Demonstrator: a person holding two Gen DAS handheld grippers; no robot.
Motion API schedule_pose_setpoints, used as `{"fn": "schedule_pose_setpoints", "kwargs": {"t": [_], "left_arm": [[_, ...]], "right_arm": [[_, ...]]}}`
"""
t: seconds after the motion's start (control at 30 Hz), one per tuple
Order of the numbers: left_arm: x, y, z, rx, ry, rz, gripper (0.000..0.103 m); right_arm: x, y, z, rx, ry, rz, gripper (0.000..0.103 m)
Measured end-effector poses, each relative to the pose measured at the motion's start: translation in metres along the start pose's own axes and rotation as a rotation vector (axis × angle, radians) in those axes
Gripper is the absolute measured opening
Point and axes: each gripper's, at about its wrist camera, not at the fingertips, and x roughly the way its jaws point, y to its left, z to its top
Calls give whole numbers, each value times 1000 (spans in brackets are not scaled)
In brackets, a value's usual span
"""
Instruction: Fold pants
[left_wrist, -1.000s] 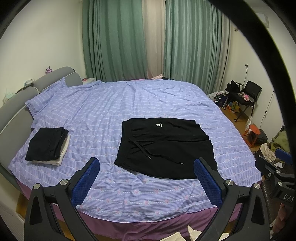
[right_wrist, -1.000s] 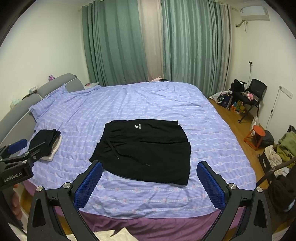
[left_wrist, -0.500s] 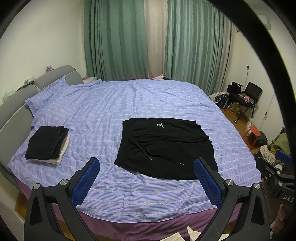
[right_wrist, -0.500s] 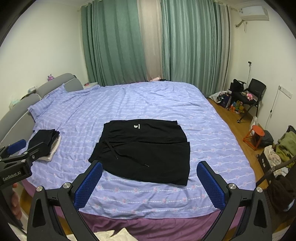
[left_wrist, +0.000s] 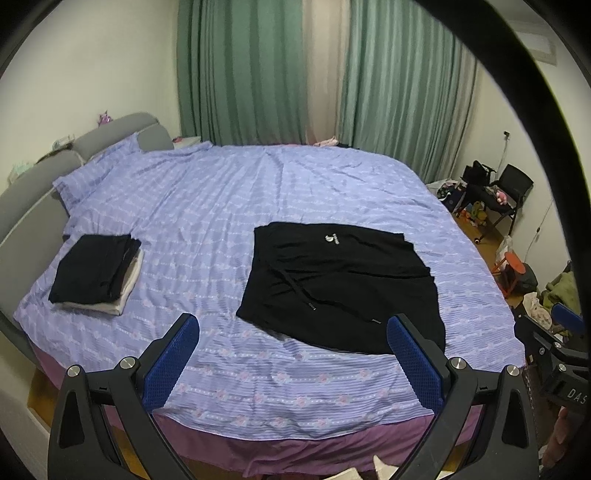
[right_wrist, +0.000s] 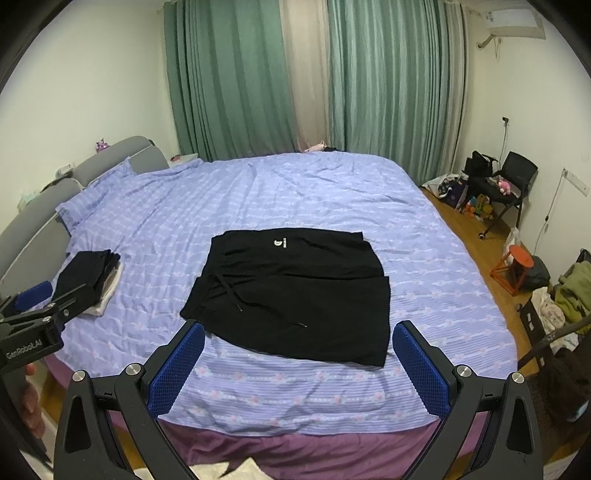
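Note:
Black pants with a white logo and loose drawstrings lie flat, partly folded, on the purple striped bed; they also show in the right wrist view. My left gripper is open and empty, held back from the bed's near edge, short of the pants. My right gripper is open and empty, also near the bed's front edge, facing the pants. The left gripper shows at the left edge of the right wrist view.
A stack of folded clothes sits at the bed's left side, also in the right wrist view. Grey headboard on the left. Green curtains behind. A chair, an orange stool and clothes piles stand on the floor at right.
Both grippers have drifted slightly; the view tilts a little. The pants and the stack have not moved.

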Motion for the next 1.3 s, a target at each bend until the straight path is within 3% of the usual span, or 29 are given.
{"fn": "schedule_pose_setpoints", "kwargs": {"t": [0.2, 0.37, 0.7, 0.9, 1.3], "left_arm": [[45, 36, -1, -59, 67, 21, 103], [103, 52, -3, -33, 115, 50, 103], [241, 62, -26, -44, 252, 6, 103], [319, 66, -57, -81, 360, -9, 102], [405, 65, -85, -194, 493, -119, 92]], "right_arm": [[47, 4, -6, 68, 63, 16, 103], [100, 6, -17, 156, 129, -9, 103], [221, 0, -62, 298, 239, -75, 101], [289, -22, -99, 432, 304, -121, 95], [354, -56, -143, 638, 362, -149, 86]]}}
